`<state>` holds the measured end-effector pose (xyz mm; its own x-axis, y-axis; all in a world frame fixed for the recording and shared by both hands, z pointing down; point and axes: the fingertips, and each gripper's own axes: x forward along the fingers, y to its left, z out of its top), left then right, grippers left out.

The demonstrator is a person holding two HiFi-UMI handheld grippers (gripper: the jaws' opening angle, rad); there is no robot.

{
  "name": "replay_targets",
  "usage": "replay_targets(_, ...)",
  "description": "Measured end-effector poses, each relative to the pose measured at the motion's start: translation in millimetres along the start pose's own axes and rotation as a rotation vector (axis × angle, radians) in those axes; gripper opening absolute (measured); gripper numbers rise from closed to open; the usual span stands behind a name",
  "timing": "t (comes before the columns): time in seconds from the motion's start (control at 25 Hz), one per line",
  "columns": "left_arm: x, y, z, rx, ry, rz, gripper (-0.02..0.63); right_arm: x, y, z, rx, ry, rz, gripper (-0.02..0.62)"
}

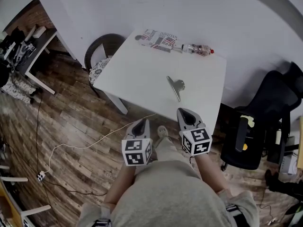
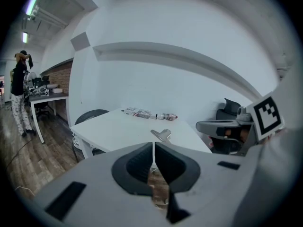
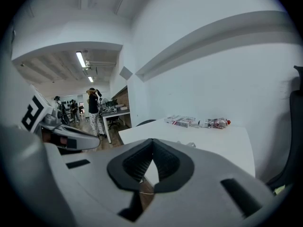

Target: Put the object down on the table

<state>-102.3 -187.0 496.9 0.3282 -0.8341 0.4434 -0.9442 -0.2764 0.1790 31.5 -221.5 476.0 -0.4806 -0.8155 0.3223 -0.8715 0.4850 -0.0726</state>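
Lying on the table (image 1: pixel 142 65), the clip (image 1: pixel 175 86) is unheld; left gripper (image 1: pixel 140 123) and right gripper (image 1: pixel 184 112) are pressed together, empty.

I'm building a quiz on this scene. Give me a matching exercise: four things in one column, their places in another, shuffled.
Things
1. metal clip
2. bottle
3. black office chair
4. right claw

Places
A. far edge of the table
B. on the floor, right of the table
C. middle of the table
D. at the table's near edge, shut

Pairs: 1-C, 2-A, 3-B, 4-D
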Motion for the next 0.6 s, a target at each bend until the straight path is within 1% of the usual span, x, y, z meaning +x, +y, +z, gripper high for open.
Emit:
replay_targets(0.36,-11.7,-4.0,-4.1,0.006,-0.011,0.000,0.015,-19.8,18.1,3.0,-0.002,-0.039,0.015,-0.002)
replay_targets(0.6,-12.6,-2.7,-2.8,0.008,-0.014,0.001,0.015,-19.0,22.5,3.5,-0.007,-0.036,0.029,-0.002)
